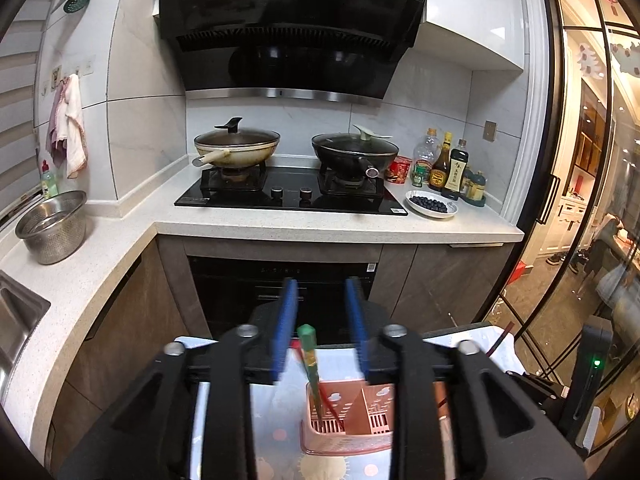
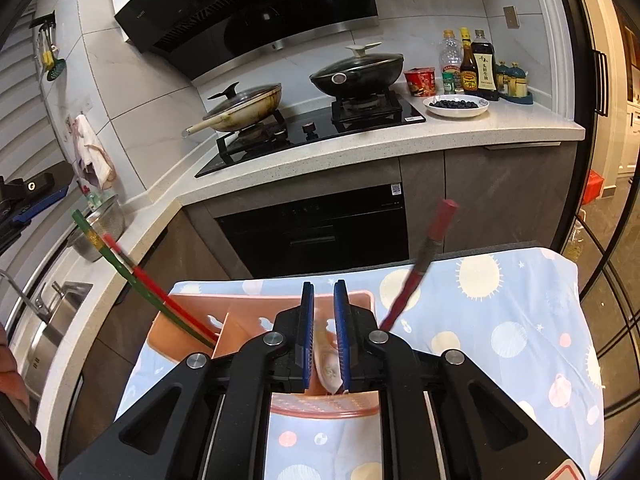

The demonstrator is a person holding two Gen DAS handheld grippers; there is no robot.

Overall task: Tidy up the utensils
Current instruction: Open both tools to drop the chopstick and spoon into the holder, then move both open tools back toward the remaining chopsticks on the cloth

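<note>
A pink utensil holder (image 1: 346, 426) stands on a blue patterned cloth (image 2: 500, 344); it also shows in the right wrist view (image 2: 188, 328). A green chopstick (image 1: 310, 354) and a red chopstick (image 2: 160, 292) lean in its left compartment. My left gripper (image 1: 322, 312) is open above them, holding nothing. My right gripper (image 2: 323, 322) is shut on a white spoon (image 2: 327, 360) held over the holder's right compartment. A dark red chopstick (image 2: 424, 256) leans out at the right.
The counter (image 1: 320, 224) ahead holds a hob with two lidded pans (image 1: 236, 146), sauce bottles (image 1: 440, 168), a plate of blueberries (image 1: 431, 204). A steel colander (image 1: 54, 226) and a sink (image 1: 16, 320) are at left. A glass door (image 1: 580, 200) is at right.
</note>
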